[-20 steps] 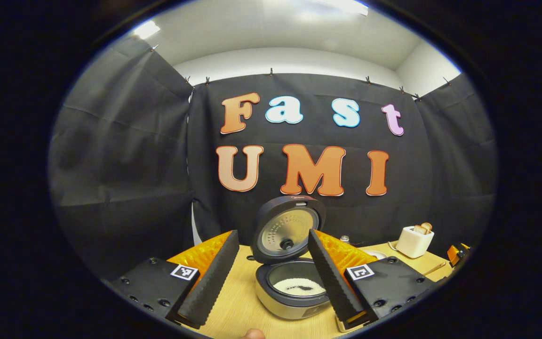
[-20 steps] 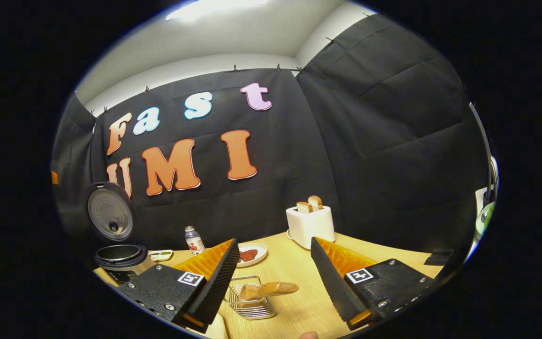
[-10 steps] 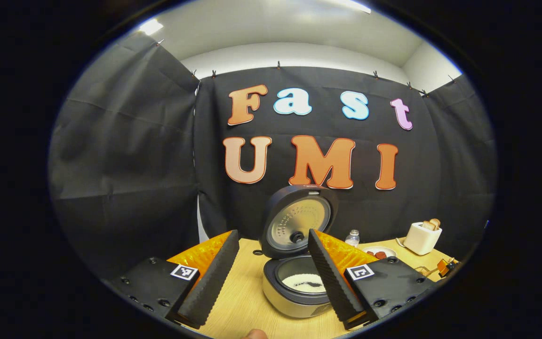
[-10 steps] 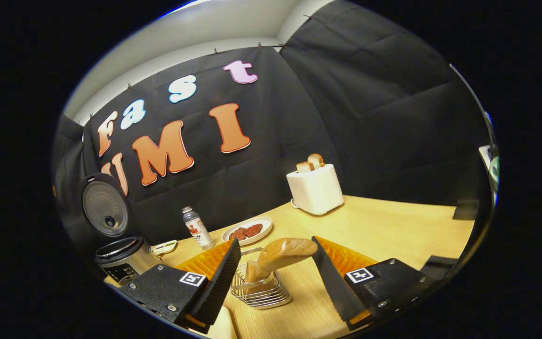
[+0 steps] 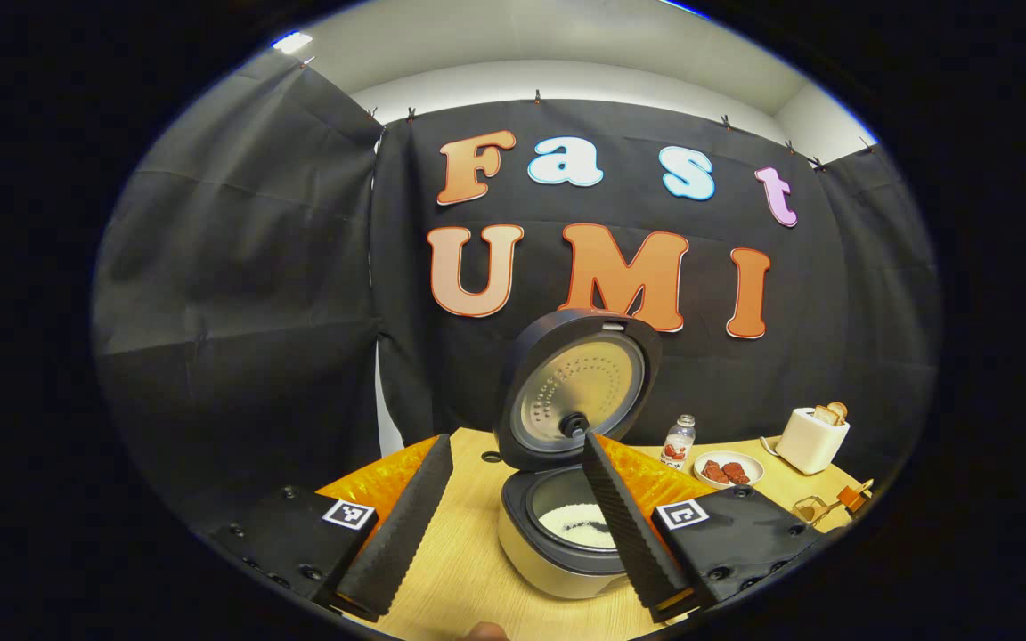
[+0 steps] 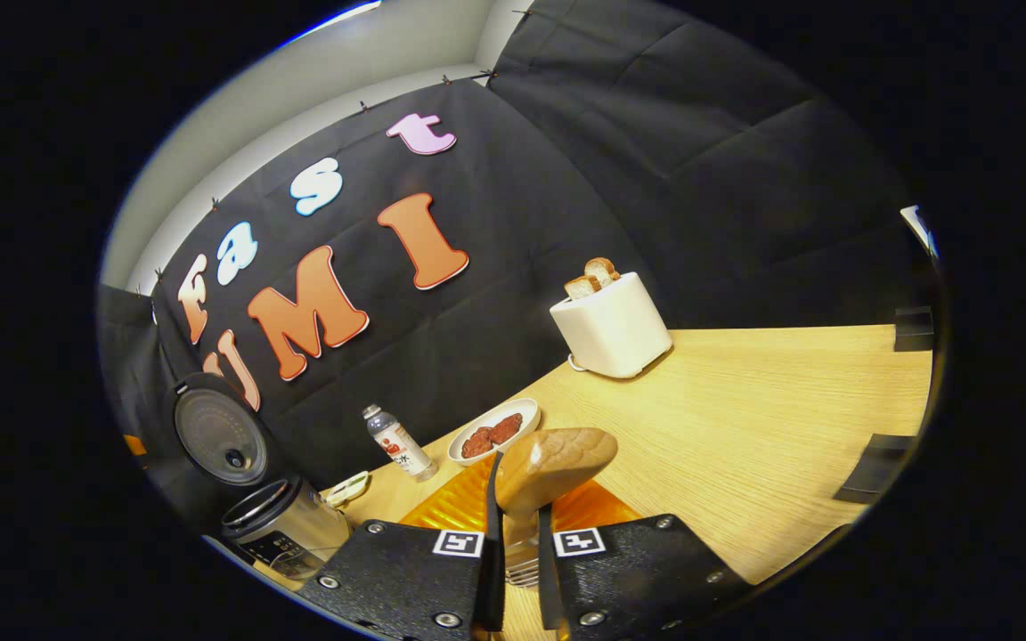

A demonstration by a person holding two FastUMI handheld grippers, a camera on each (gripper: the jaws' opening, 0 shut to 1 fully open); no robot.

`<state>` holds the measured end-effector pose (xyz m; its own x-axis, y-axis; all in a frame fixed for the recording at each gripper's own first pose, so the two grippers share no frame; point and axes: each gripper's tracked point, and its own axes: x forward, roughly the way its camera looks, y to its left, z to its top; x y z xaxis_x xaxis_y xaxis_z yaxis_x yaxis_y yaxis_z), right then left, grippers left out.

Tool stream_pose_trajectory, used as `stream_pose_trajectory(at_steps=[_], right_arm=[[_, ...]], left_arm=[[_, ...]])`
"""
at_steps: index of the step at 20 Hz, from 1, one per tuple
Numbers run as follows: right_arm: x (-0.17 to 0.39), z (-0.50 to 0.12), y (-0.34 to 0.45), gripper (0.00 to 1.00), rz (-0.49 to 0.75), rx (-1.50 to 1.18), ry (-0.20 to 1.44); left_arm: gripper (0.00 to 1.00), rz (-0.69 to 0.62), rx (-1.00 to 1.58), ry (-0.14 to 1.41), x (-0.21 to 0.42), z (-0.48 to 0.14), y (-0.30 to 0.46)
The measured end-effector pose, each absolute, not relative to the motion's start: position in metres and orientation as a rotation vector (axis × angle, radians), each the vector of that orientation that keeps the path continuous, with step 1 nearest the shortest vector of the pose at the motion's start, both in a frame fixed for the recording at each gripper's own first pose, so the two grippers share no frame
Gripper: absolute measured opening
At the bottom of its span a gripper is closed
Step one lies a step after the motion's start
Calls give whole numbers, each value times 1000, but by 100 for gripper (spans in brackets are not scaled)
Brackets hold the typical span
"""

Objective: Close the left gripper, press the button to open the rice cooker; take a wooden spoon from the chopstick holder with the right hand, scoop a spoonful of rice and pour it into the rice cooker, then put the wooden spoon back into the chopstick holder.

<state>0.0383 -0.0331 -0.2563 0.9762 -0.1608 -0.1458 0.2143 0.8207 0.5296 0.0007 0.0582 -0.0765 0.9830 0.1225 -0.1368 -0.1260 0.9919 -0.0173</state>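
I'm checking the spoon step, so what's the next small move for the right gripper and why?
Probably lift straight up. The right gripper looks shut on the wooden spoon, whose lower end still sits in the chopstick holder. The rice cooker already stands open.

Bare table (image 6: pixel 771 418) stretches right of the toaster (image 6: pixel 606 325); left of it, a plate (image 6: pixel 493 431) and bottle (image 6: pixel 397 442) crowd the wall side.
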Motion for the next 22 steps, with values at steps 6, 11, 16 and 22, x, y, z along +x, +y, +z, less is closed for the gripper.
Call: stream_pose_trajectory(at_steps=[6, 11, 16, 22], right_arm=[[50, -238, -31, 1, -207, 564, 108], [41, -180, -27, 1, -183, 462, 31], [13, -124, 0, 1, -116, 411, -10], [-15, -105, 72, 1, 7, 282, 24]], left_arm=[[100, 117, -17, 135, 0, -74, 59], [100, 104, -18, 120, -5, -68, 63], [100, 84, -19, 108, -14, -67, 70], [100, 68, 7, 105, -23, -57, 82]])
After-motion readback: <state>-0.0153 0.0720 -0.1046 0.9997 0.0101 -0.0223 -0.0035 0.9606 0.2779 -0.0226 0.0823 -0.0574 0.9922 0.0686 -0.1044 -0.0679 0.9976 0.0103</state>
